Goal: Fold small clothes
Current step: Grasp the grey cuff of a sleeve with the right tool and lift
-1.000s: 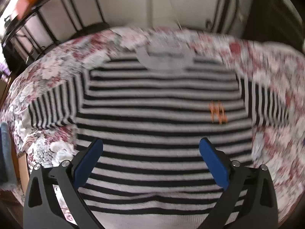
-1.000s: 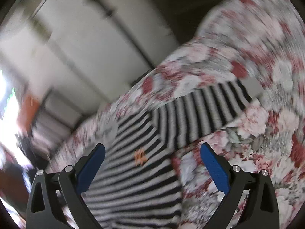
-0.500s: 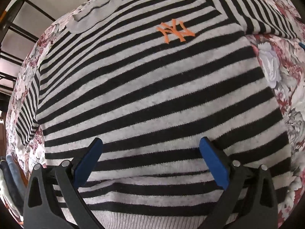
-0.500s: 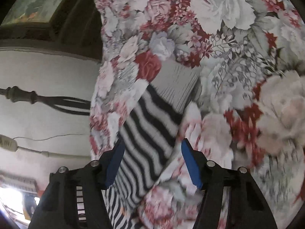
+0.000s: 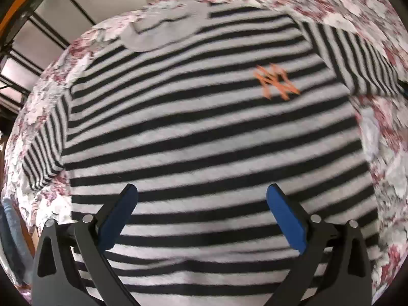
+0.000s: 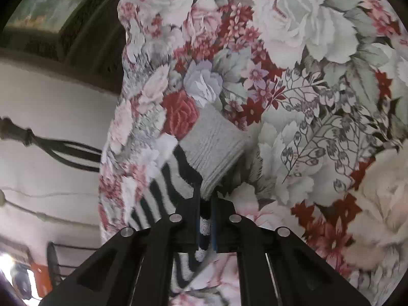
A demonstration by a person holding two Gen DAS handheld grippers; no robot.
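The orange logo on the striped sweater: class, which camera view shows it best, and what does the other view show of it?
The left wrist view: the orange logo lies unobstructed on the striped sweater, slightly blurred. The right wrist view shows no logo, only a sleeve with its grey cuff.

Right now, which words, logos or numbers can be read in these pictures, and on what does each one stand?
"NY": orange interlocked letters, slightly blurred, on the chest of the striped sweater.
Nothing else is readable; the floral cover carries only a flower print.
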